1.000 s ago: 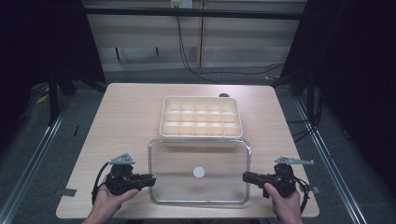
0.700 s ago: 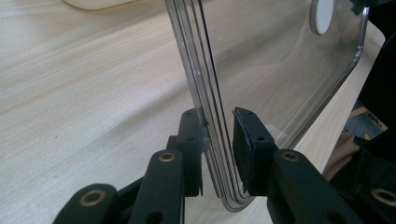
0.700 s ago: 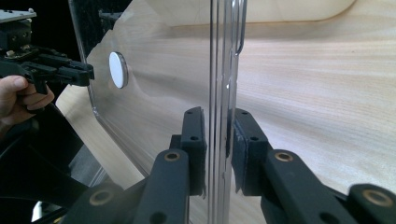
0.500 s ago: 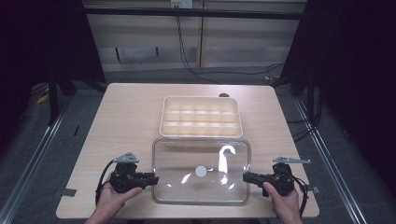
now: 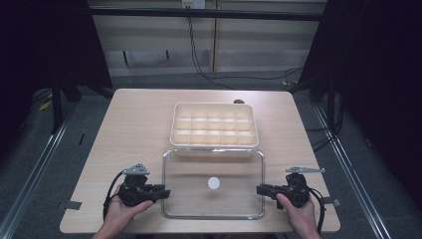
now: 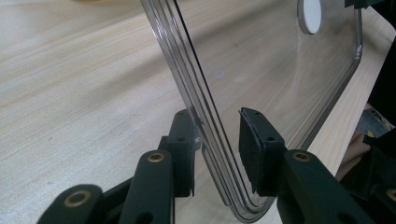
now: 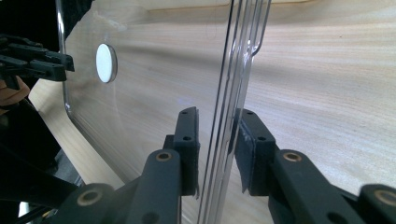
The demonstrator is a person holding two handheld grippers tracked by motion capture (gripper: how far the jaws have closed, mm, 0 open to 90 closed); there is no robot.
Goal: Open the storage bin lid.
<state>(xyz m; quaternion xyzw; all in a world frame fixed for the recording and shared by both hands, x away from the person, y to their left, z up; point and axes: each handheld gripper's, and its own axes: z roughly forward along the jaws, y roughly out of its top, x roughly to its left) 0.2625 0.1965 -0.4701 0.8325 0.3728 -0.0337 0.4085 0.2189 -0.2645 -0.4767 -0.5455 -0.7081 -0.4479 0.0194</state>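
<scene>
A light wooden table (image 5: 134,129) carries two things: one cream compartment tray (image 5: 214,125) toward the far middle, its long axis running left to right, with fifteen cells in three rows of five, and one clear rectangular lid (image 5: 213,199) just nearer, its far edge close against the tray's near wall. The lid also lies long side left to right, with rounded corners and a single white round disc (image 5: 213,182) at its centre. Broad bare wood lies to the left and right of the tray and beyond it; the lid's near edge comes close to the table's near edge. One gripper (image 5: 158,192) in the person's left hand (image 5: 123,209) meets the lid's left edge, and one gripper (image 5: 263,189) in the right hand (image 5: 294,206) meets its right edge. In the left gripper view the lid's ribbed rim (image 6: 212,140) sits between the two black jaws, touching the left one while a gap shows at the right pad (image 6: 247,142). In the right gripper view the rim (image 7: 229,116) stands between the jaws, which sit close on either side; whether they press it I cannot tell.
</scene>
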